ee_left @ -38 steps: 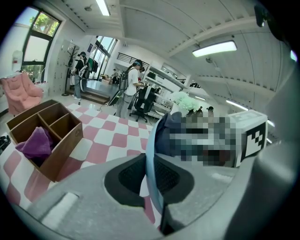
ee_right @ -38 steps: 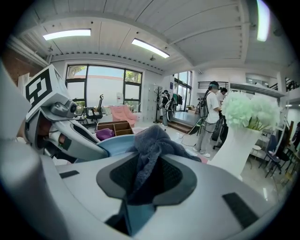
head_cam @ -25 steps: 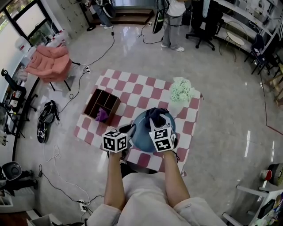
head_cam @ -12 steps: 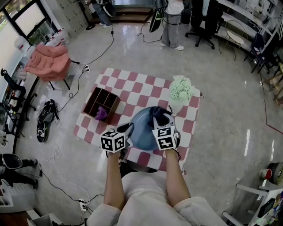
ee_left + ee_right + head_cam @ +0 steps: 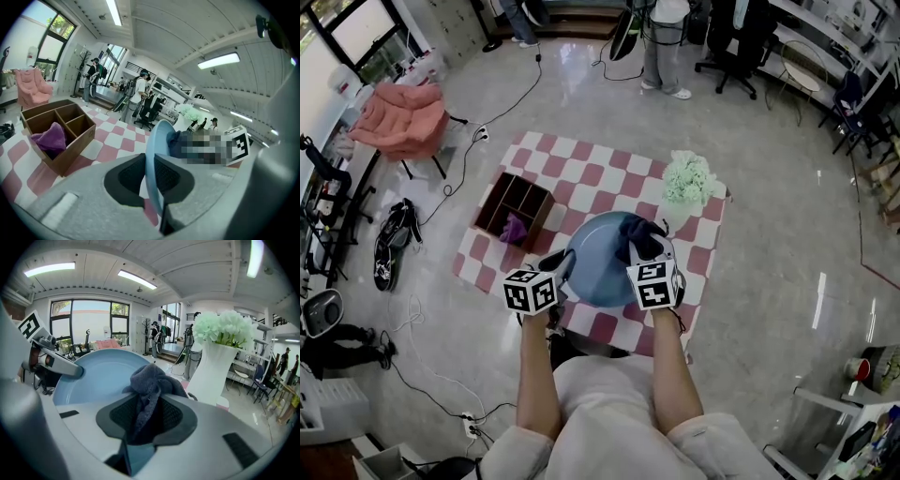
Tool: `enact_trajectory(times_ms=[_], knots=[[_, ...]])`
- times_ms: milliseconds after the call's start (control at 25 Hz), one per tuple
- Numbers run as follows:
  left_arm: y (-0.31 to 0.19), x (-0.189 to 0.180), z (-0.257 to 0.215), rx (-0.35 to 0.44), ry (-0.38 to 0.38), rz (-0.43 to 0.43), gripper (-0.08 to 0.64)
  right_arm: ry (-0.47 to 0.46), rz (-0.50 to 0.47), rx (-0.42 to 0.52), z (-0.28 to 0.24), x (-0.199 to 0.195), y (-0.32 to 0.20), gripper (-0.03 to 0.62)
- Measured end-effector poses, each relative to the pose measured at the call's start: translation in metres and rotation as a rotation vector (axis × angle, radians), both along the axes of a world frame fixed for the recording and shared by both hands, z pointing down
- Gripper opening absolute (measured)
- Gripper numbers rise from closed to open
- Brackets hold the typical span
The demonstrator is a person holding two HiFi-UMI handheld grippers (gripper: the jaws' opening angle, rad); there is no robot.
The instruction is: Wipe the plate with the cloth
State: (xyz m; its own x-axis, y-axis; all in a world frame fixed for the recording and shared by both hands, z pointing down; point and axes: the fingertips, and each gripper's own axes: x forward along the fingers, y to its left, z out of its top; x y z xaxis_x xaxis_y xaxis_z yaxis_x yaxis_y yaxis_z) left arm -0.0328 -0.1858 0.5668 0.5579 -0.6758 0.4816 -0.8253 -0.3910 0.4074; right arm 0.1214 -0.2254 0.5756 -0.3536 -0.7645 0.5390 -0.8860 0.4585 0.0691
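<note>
Plate (image 5: 592, 274), rigid, slick and probably breakable, was held tilted over the checkered table (image 5: 581, 169). The left gripper (image 5: 152, 183) was clamped on its rim, a sound hold. The right gripper (image 5: 146, 423) pinched the soft cloth (image 5: 152, 380) against its face.

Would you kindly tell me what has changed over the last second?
The right claw has dragged the dark grey cloth slightly across the round light-blue plate, towards its right rim in the head view. Unchanged: the left claw still clamps the plate's rim, the right still grips the cloth; the brown wooden box and white vase stay put.
</note>
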Motion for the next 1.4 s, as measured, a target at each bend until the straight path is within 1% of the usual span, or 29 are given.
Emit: enact_trajectory(times_ms=[160,360,560,800,1000,1280,1400], knots=[[0.002,-0.010,-0.001,0.021,0.009,-0.045,0.032,0.019,-0.011,-0.027,0.008,-0.001,0.006,0.114],[-0.002,-0.021,-0.006,0.047,0.037,-0.108,0.032,0.042,-0.030,-0.038,0.012,-0.002,0.009,0.114],[-0.006,-0.024,-0.007,0.064,0.062,-0.138,0.032,0.082,-0.060,-0.053,0.019,-0.002,0.014,0.114],[-0.010,-0.028,-0.015,0.088,0.081,-0.196,0.034,0.086,-0.093,-0.059,0.018,-0.001,0.022,0.114],[-0.008,-0.033,-0.009,0.070,0.107,-0.255,0.034,0.126,-0.163,-0.069,0.021,-0.006,0.032,0.114],[-0.004,-0.038,0.001,0.024,0.202,-0.347,0.034,0.187,-0.237,-0.067,0.024,-0.015,0.044,0.114],[-0.003,-0.039,0.004,0.017,0.226,-0.371,0.034,0.208,-0.283,-0.082,0.028,-0.021,0.050,0.114]])
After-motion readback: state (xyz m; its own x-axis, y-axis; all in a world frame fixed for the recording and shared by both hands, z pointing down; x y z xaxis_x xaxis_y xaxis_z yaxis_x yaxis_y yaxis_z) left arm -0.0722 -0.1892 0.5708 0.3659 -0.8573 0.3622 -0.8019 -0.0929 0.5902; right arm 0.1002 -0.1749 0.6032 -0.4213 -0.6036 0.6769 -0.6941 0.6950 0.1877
